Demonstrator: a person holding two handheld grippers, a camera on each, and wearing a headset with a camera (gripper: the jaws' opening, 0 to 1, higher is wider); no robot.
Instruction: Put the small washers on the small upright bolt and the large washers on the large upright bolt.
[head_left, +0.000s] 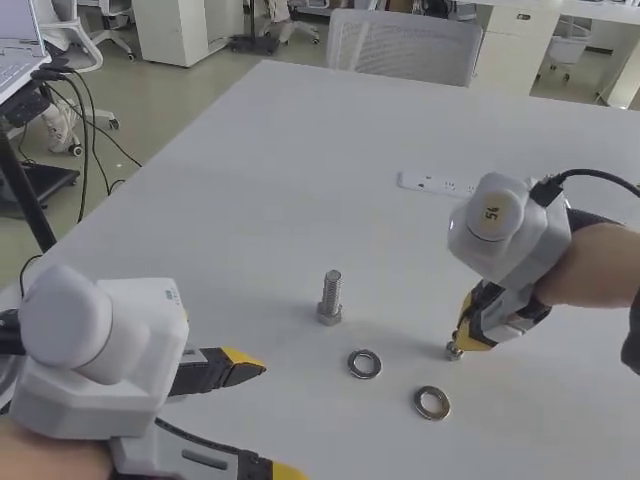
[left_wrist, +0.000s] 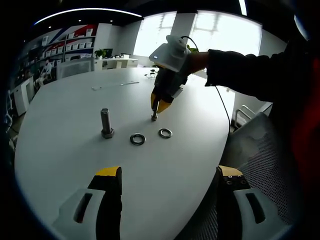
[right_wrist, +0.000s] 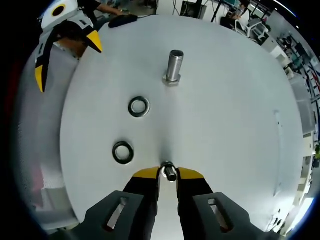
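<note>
The large bolt (head_left: 331, 297), threaded grey steel on a hex head, stood upright on the matte white table (head_left: 250, 200). Of two flat metal rings, one washer (head_left: 364, 363) lay just beside it and another washer (head_left: 432, 402) lay further right. The yellow-tipped right gripper (head_left: 470, 338) was pinched on the small bolt (head_left: 453, 350), upright on the table. The right gripper view showed that bolt's round top between the jaws. The left gripper view showed the left gripper (left_wrist: 167, 175) spread wide, holding nothing.

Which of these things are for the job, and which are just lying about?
For the job: large bolt; small bolt, held by the right gripper; first washer; second washer.
Lying about: power strip; chair; laptop.
</note>
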